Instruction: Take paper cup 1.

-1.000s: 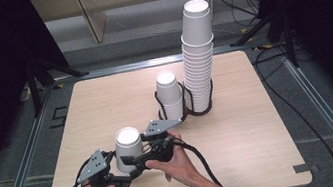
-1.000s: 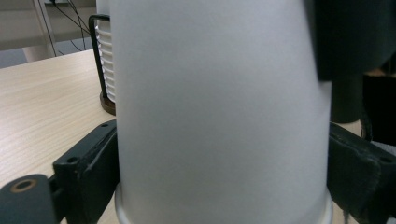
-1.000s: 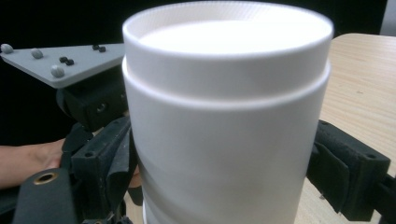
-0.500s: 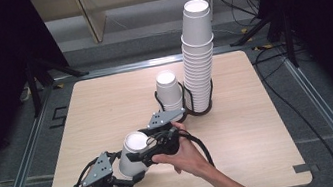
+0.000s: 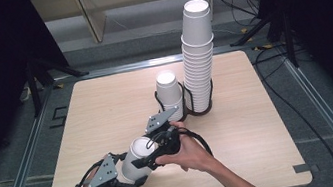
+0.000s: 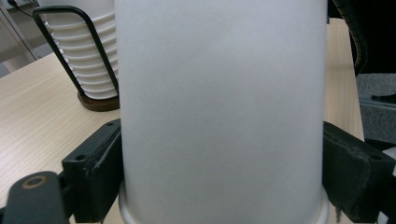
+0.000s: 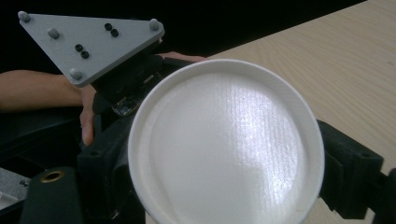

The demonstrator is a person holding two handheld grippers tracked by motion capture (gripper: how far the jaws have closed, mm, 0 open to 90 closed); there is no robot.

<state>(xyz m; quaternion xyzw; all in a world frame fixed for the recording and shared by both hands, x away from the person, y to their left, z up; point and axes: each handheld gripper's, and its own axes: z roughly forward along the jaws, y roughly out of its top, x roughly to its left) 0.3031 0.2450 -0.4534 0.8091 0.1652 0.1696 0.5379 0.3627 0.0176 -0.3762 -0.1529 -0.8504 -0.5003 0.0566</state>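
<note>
Paper cup [image 5: 136,157] lies tilted above the table's [image 5: 106,108] near edge, clamped by both the left tool [image 5: 135,179] and right tool [image 5: 149,153]; release one grip gently to avoid crushing it.

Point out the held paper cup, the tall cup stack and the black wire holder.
held paper cup [image 5: 136,158], high view: on its white side wall, between the two grippers.
tall cup stack [image 5: 198,63], high view: on the ribbed rims midway up.
black wire holder [image 6: 65,43], left gripper view: on its curved wire loop.
</note>
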